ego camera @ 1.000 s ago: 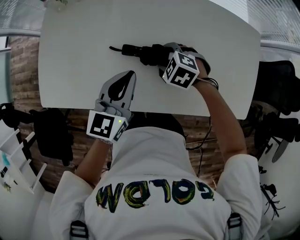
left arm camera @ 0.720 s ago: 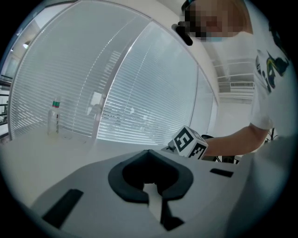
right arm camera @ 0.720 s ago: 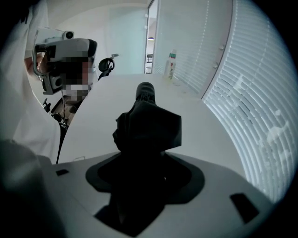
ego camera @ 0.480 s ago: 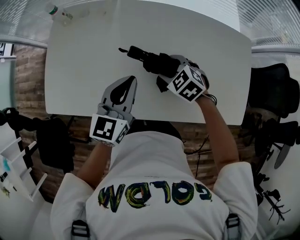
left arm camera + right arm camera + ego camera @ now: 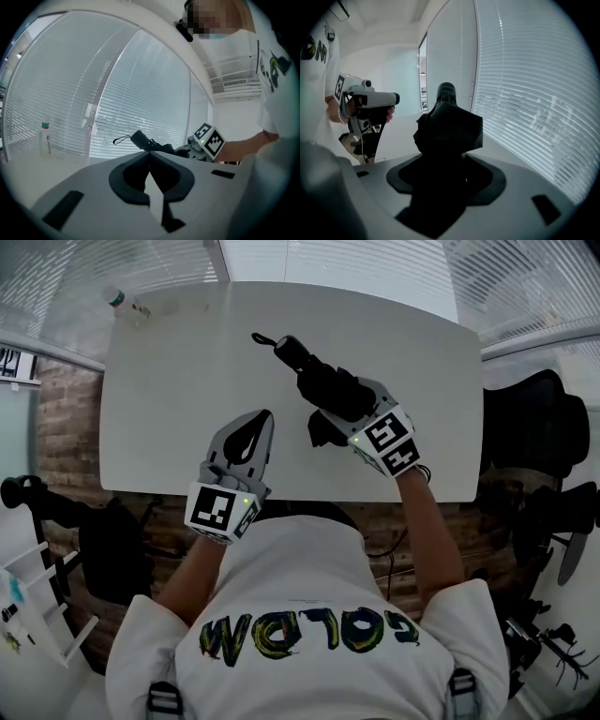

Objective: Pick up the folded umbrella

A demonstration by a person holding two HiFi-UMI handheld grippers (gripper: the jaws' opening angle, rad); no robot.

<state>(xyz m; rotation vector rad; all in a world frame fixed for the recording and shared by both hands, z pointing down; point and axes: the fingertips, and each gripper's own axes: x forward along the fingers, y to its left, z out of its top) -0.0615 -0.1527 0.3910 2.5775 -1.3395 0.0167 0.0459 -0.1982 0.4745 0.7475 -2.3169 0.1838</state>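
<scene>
The folded black umbrella [image 5: 317, 374] hangs tilted above the white table [image 5: 178, 362], its strap end toward the far left. My right gripper [image 5: 336, 412] is shut on its thick fabric end, which fills the right gripper view as the umbrella [image 5: 449, 129] between the jaws of the right gripper [image 5: 449, 165]. My left gripper [image 5: 264, 418] hovers over the table's near edge, left of the umbrella, shut with nothing in it. The left gripper view looks past the left gripper [image 5: 149, 153] to the umbrella [image 5: 146, 142] and the right gripper's marker cube [image 5: 209, 139].
A small clear bottle [image 5: 126, 303] stands at the table's far left corner. Window blinds [image 5: 309, 259] run behind the table. A black chair [image 5: 530, 432] stands to the right and a white rack [image 5: 37, 601] on the floor at the left.
The right gripper has risen and rolled with the umbrella in it, so the umbrella has left the tabletop and tilted. The left gripper has also risen a little.
</scene>
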